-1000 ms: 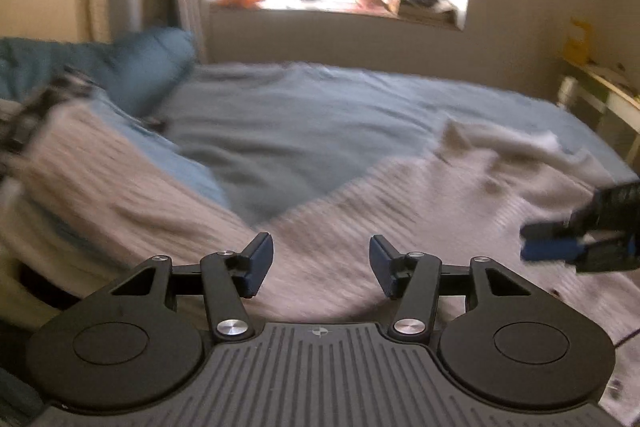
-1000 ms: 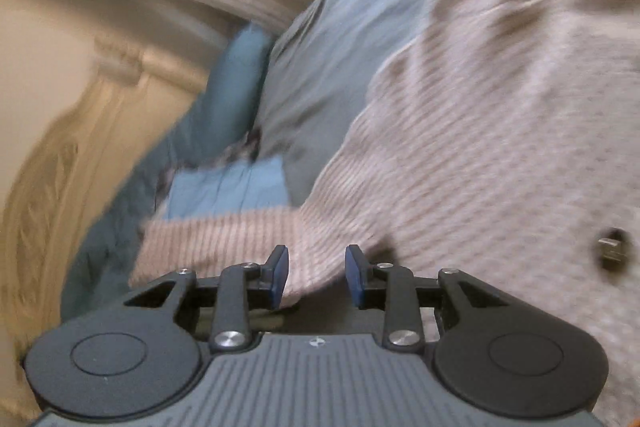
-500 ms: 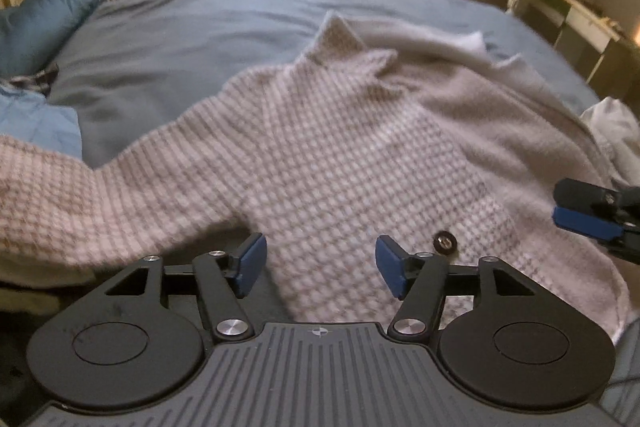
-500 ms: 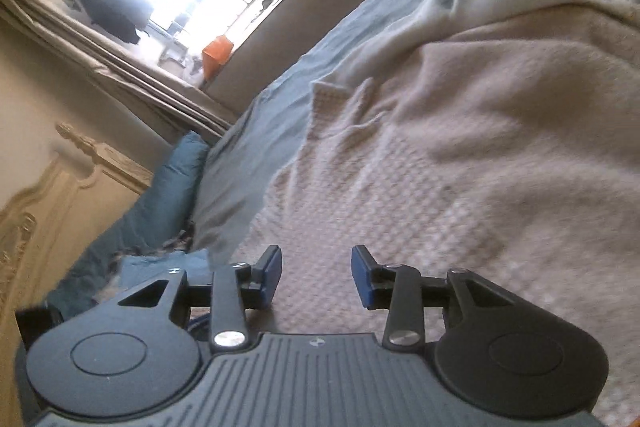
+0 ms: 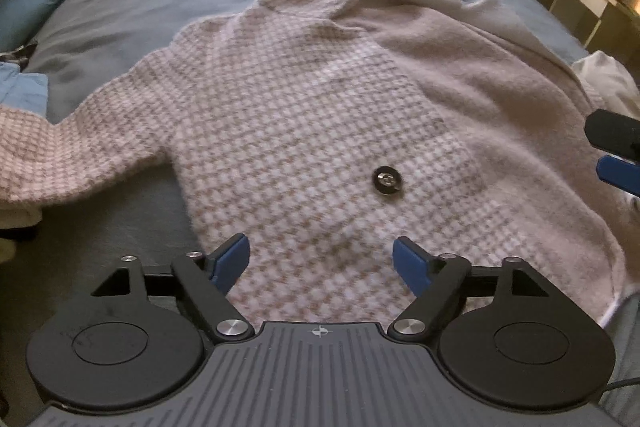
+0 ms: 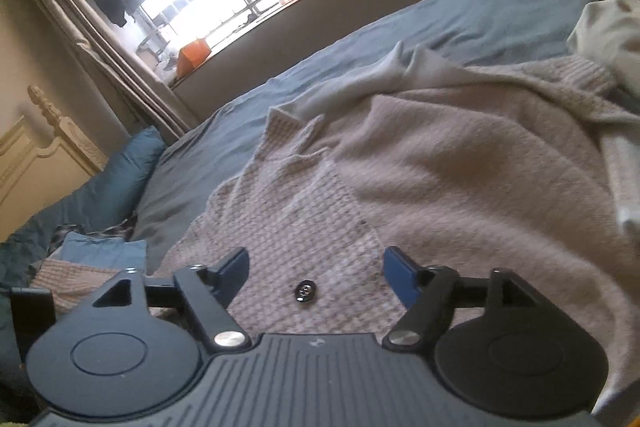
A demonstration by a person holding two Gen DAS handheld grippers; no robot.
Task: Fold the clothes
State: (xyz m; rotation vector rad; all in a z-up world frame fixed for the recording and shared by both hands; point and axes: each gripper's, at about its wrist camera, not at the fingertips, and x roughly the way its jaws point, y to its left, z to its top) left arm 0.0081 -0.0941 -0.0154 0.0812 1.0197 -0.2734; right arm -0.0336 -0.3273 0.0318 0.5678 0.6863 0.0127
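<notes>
Left wrist view: a checked cardigan (image 5: pixel 304 131) is spread on the bed (image 5: pixel 132 15). Both the left gripper (image 5: pixel 321 263) and the right gripper (image 6: pixel 315 269) have just been opened wide; nothing is held.

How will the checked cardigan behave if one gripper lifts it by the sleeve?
The cardigan would probably sag, since it lies limp on the bed. Its thick knit suggests some weight. The button side may swing open.
</notes>
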